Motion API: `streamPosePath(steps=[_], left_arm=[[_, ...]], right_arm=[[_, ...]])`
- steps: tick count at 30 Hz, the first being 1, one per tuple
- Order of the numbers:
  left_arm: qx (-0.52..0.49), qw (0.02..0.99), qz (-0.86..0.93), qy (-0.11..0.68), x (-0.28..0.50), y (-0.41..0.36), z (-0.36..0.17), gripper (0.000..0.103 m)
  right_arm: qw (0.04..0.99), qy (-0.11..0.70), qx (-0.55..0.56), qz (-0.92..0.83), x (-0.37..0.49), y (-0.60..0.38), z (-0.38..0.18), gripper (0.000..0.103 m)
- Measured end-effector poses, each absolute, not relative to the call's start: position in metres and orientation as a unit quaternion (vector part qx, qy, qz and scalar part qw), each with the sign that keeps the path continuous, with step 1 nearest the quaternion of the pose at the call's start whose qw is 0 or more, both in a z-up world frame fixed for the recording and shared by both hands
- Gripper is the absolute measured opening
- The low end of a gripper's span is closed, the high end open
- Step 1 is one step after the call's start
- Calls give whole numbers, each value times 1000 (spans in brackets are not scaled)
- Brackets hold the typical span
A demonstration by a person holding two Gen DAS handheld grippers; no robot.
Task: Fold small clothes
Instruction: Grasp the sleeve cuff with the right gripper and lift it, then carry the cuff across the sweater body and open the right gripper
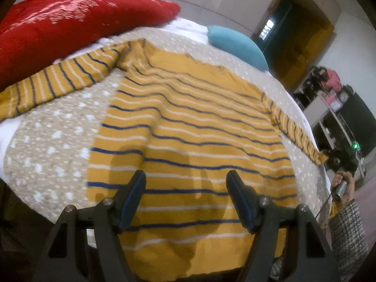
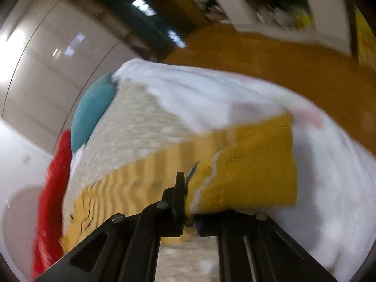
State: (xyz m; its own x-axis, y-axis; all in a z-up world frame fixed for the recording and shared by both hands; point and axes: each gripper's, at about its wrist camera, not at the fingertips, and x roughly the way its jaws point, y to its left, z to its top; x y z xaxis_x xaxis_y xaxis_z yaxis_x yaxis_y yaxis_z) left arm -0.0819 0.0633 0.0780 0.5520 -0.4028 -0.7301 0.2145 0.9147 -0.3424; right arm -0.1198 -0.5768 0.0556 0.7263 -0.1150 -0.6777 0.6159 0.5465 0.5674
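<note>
A mustard sweater (image 1: 188,127) with blue and white stripes lies flat on a beige dotted blanket (image 1: 47,155), both sleeves spread out. My left gripper (image 1: 185,183) is open and empty, hovering over the sweater's lower body near the hem. My right gripper (image 1: 338,159) shows at the far right, at the end of the right sleeve. In the right wrist view my right gripper (image 2: 190,188) is shut on the sleeve cuff (image 2: 249,164), which sticks out past the fingers. The striped sleeve (image 2: 131,181) trails off to the left, blurred.
A red pillow (image 1: 58,28) lies at the back left, touching the left sleeve. A teal pillow (image 1: 237,44) lies at the back. A white sheet (image 2: 235,94) covers the bed beyond the blanket. Shelves and furniture (image 1: 333,98) stand to the right.
</note>
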Motion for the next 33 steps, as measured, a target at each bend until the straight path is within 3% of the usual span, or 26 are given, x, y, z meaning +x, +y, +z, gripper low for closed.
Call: streamPosePath(steps=[6,9,22,33], left_arm=[[-126,889,-144,417,-83,103,82,71],[-136,891,-124,414,-85,125,77,72],[-194,884,-56,423,-93,208,40,72],[-226,872,-61,430,-93,224,24,72]], right_arm=[[890,318,311,-100,-19,-458,131,8],[896,345,280,-19,31,-386,140,7],[882,443,127,105,150,-155,97,7],[872,458,127,118,200,-81,87,7]])
